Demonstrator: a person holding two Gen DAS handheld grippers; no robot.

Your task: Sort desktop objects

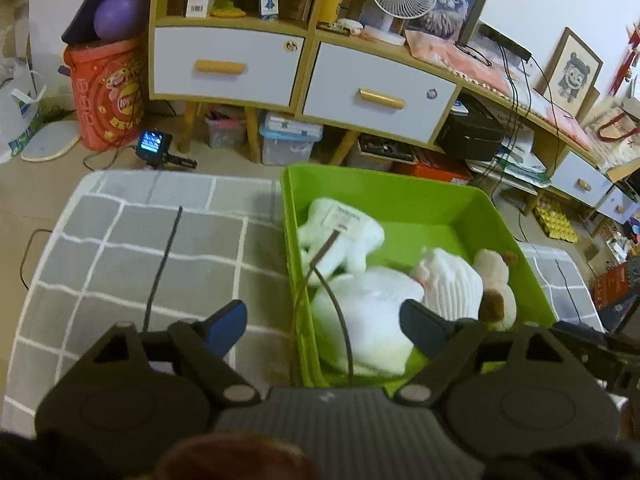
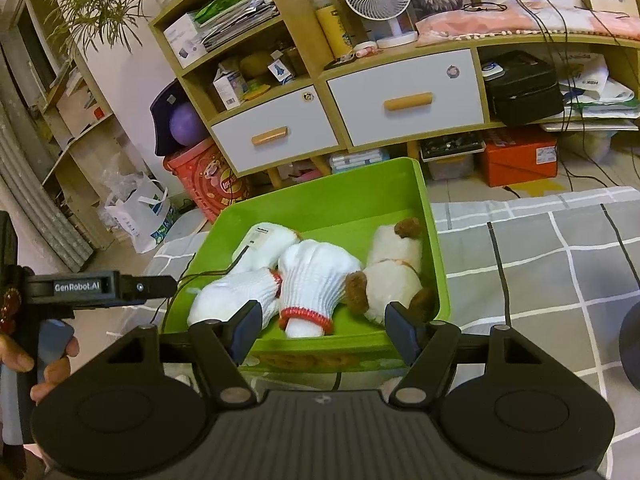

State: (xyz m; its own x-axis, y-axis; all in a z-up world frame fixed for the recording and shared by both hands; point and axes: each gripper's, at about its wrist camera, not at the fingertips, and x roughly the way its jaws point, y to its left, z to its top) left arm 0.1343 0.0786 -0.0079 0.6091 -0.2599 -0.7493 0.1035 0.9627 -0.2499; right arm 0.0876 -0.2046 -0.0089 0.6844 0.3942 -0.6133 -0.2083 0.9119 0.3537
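Grey checked cloth [image 1: 132,248] covered worktop. Left gripper [image 1: 324,326] pitched down over left wall of green bin [image 1: 400,188], jaws apart, empty. White gloves [image 2: 312,280] and plush toy [image 2: 394,268] lay inside bin. Right gripper [image 2: 322,330] angled down at near rim, jaws apart, holding nothing.

Plush toy [image 1: 496,288] partly behind gloves [image 1: 448,284]

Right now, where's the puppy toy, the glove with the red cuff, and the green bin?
puppy toy [image 2: 394,270], right wrist view, its cream body
glove [image 2: 316,276], right wrist view, its knitted palm
green bin [image 2: 340,184], right wrist view, its far wall
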